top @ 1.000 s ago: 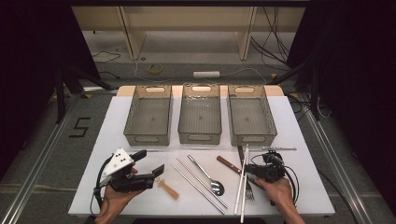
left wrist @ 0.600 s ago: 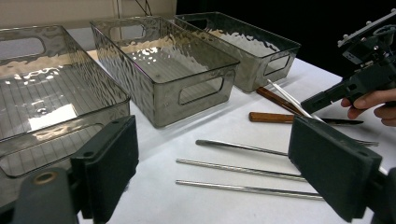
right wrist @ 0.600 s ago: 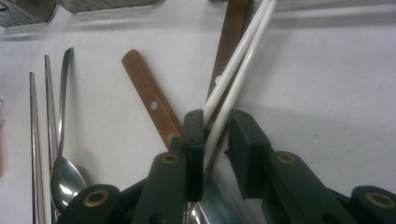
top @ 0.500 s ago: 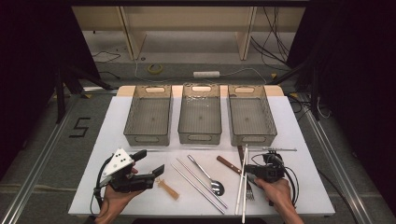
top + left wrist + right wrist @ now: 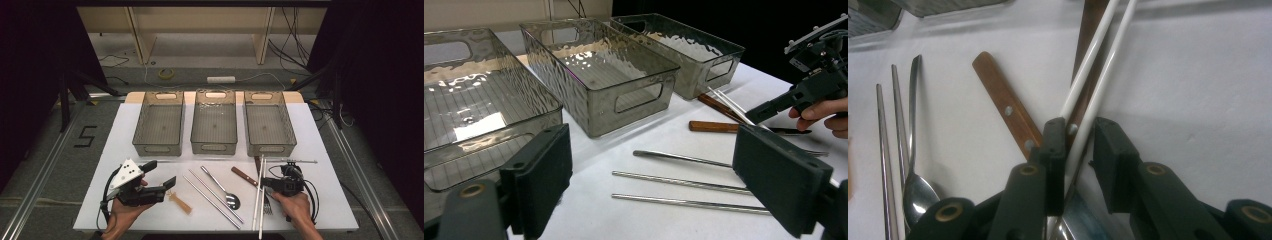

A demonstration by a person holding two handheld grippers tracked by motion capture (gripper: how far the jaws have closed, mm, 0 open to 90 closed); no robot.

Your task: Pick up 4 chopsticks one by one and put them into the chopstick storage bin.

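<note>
We can read one sign: a large black numeral "5" [image 5: 86, 136] marked on the grey floor [image 5: 45, 150], left of the white surface [image 5: 310, 200] in the high view. We find no other legible text, label or brand on the bins, cutlery or grippers.

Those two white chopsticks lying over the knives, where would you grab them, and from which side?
Take the white chopsticks around mid-length, coming straight down from above with one pad on each side. They are thin, lie nearly side by side, and cross the wooden knife handle there, so they sit slightly raised. The right tool already straddles them at that spot.
</note>
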